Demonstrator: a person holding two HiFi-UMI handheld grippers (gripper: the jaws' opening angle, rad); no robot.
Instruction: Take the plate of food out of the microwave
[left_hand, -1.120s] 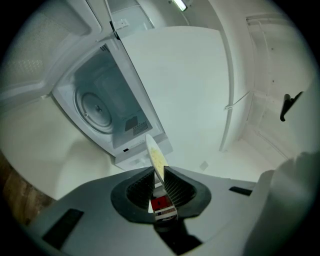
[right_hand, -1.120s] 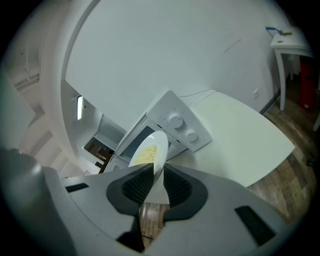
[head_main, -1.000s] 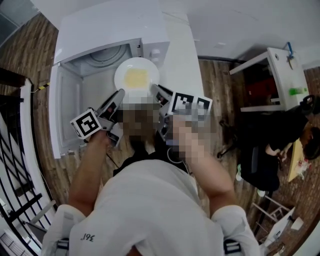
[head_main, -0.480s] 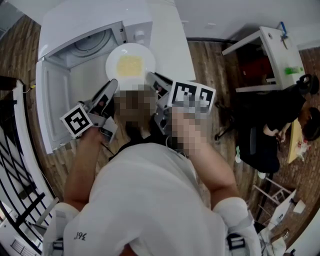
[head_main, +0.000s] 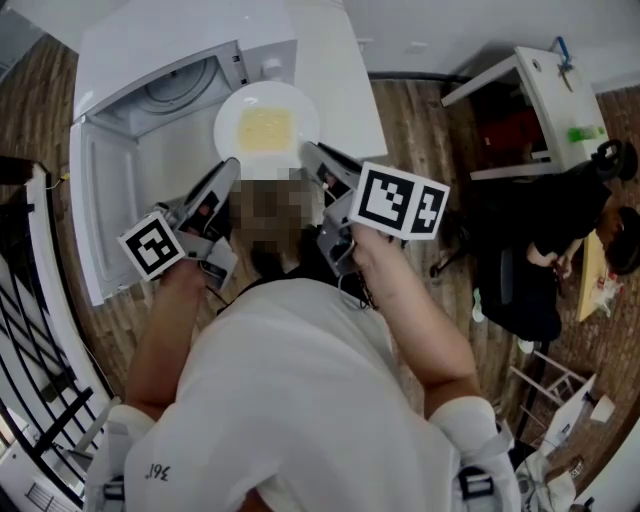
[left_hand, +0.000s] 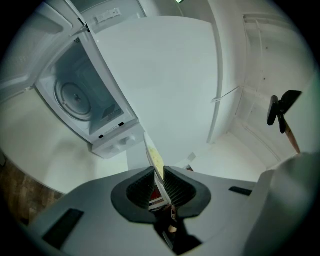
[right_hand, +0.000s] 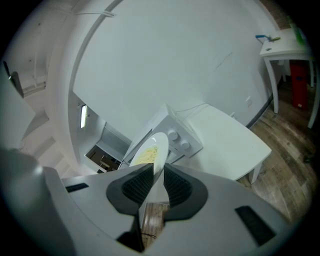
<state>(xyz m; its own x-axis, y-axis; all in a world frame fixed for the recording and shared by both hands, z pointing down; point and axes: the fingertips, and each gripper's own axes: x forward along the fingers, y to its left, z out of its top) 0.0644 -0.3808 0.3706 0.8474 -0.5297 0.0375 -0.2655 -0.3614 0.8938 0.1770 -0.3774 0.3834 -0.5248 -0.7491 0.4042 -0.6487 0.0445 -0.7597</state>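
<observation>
**Near to far.** Nearest us, the left gripper (left_hand: 159, 182) and the right gripper (right_hand: 155, 184) each pinch an opposite edge of the round white ceramic plate (head_main: 300, 108), the jaws narrowly parted by its rim. We hold the plate, bearing yellow food (head_main: 265, 128), just outside the boxy white microwave (head_main: 150, 50), before its knobs. The microwave's door (head_main: 95, 220) hangs open at its left. The microwave stands on a white table (head_main: 348, 85).
</observation>
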